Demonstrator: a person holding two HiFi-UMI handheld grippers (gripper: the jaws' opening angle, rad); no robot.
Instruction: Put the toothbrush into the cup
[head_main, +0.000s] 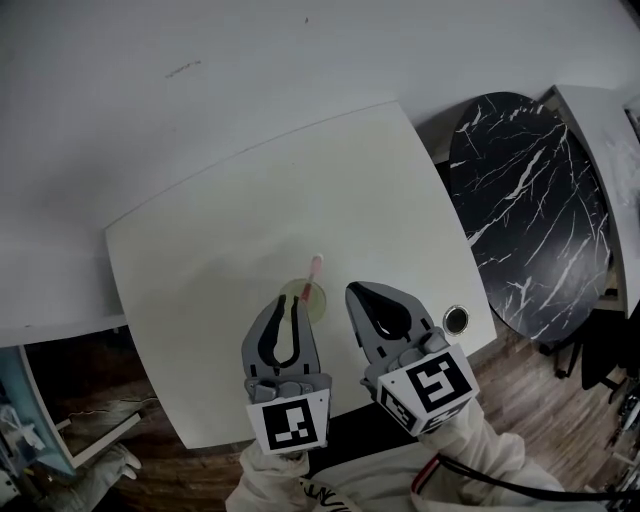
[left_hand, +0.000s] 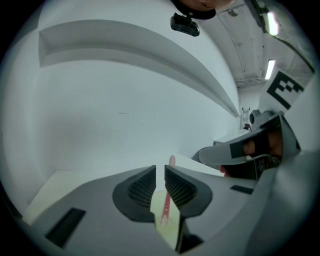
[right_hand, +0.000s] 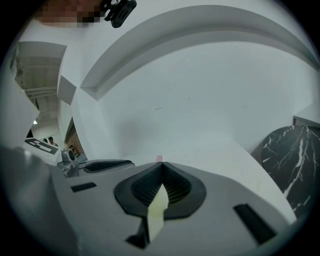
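A pale green cup (head_main: 312, 298) stands on the white table (head_main: 200, 270), and a pink toothbrush (head_main: 316, 266) stands in it, leaning away from me. My left gripper (head_main: 293, 300) hovers just above the cup's near rim. In the left gripper view its pads (left_hand: 146, 186) stand a narrow slit apart with nothing pinched between them. Through that slit I see the toothbrush (left_hand: 166, 202) and the cup (left_hand: 167, 225) below. My right gripper (head_main: 352, 292) hangs just right of the cup, shut and empty; the brush's pink tip (right_hand: 159, 158) peeks over its jaws.
A round black marble table (head_main: 540, 210) stands close on the right. A small dark round fitting (head_main: 456, 320) sits near the white table's right corner. A pale wall runs behind the table. Wooden floor shows below its near edge.
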